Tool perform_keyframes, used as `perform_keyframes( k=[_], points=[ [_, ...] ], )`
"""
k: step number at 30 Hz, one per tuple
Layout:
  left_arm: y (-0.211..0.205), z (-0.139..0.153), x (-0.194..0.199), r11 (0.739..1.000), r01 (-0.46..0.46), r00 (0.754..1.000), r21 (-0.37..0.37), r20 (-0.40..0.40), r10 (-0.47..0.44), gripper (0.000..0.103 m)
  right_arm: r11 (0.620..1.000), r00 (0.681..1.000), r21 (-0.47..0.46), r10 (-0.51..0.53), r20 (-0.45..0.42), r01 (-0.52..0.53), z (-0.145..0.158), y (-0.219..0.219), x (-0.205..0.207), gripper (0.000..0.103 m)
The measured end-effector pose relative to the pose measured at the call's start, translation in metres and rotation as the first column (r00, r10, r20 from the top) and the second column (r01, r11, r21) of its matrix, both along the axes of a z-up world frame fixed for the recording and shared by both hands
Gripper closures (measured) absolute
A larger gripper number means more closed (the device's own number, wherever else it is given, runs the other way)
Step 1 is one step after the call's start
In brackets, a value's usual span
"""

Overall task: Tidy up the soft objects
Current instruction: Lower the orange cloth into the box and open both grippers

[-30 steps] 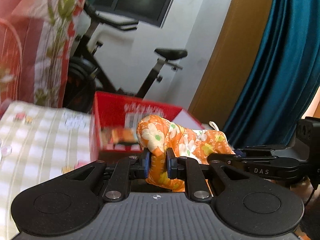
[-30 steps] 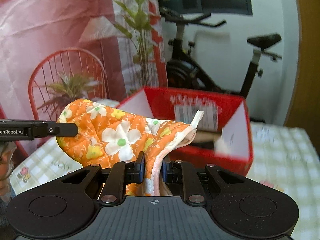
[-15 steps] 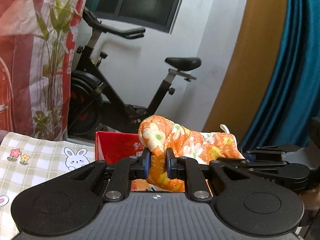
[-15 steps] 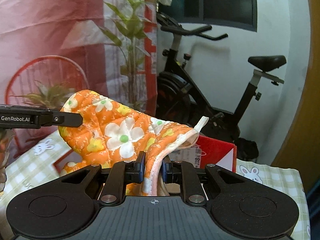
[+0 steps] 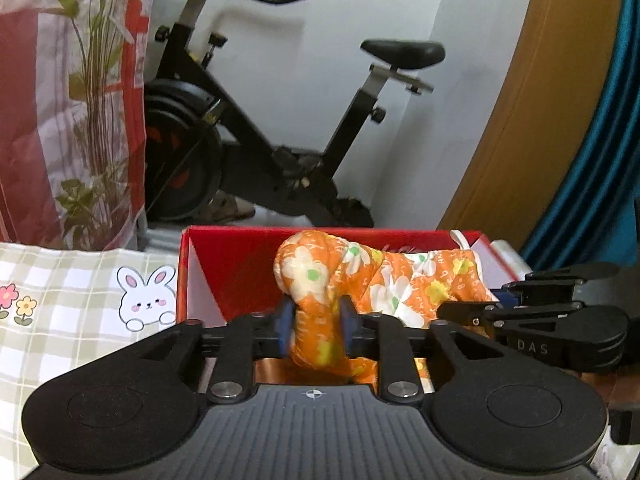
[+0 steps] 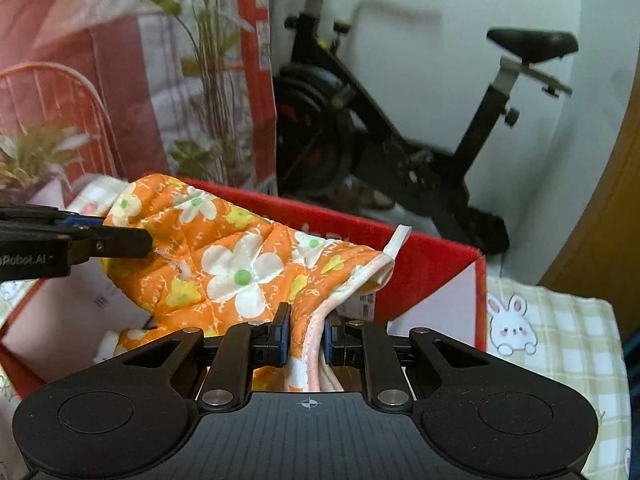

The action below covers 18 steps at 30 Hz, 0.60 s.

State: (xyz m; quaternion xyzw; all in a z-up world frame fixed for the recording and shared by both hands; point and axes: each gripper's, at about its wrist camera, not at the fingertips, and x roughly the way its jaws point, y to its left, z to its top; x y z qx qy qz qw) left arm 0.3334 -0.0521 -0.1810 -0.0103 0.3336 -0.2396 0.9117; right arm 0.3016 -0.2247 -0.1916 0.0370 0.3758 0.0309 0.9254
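Note:
An orange quilted oven mitt with white flowers hangs over an open red cardboard box, held up at both ends. My left gripper has the mitt's rounded end between its blue pads; its jaws are opening and the pads have eased off the fabric. In the right wrist view my right gripper is shut on the mitt's pink-trimmed cuff edge, above the box. Each gripper shows in the other's view: the right gripper at right, the left gripper at left.
The box stands on a green checked tablecloth with bunny prints. Something orange lies in its bottom. Behind the table is a black exercise bike, a red-and-pink plant-print curtain at left and a teal curtain at right.
Both grippers carried the mitt forward until it hangs over the red box, which now fills the lower view. The left jaws have spread wider around the mitt's end.

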Motion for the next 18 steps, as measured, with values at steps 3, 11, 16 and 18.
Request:
perform_keyframes(
  k=[3,11,16,18],
  points=[
    [0.003,-0.003,0.003,1.0,-0.012,1.0,0.019,-0.026,0.012,0.063,1.0,0.999,-0.005,0.001,-0.044,-0.001,-0.006,0.002,0.011,0.089],
    [-0.001,0.0,0.004,1.0,-0.003,1.0,0.021,-0.026,0.004,0.056,1.0,0.991,-0.026,0.009,-0.131,-0.013,-0.015,0.01,0.023,0.086],
    [0.001,0.005,-0.003,1.0,-0.008,1.0,0.021,-0.018,0.008,0.05,0.995,0.996,-0.087,-0.05,-0.071,0.044,-0.008,0.014,0.019,0.053],
    [0.002,0.008,-0.008,1.0,-0.011,1.0,0.027,-0.011,0.011,0.048,0.995,0.997,-0.082,-0.061,-0.039,0.058,-0.004,0.011,0.012,0.044]
  ],
)
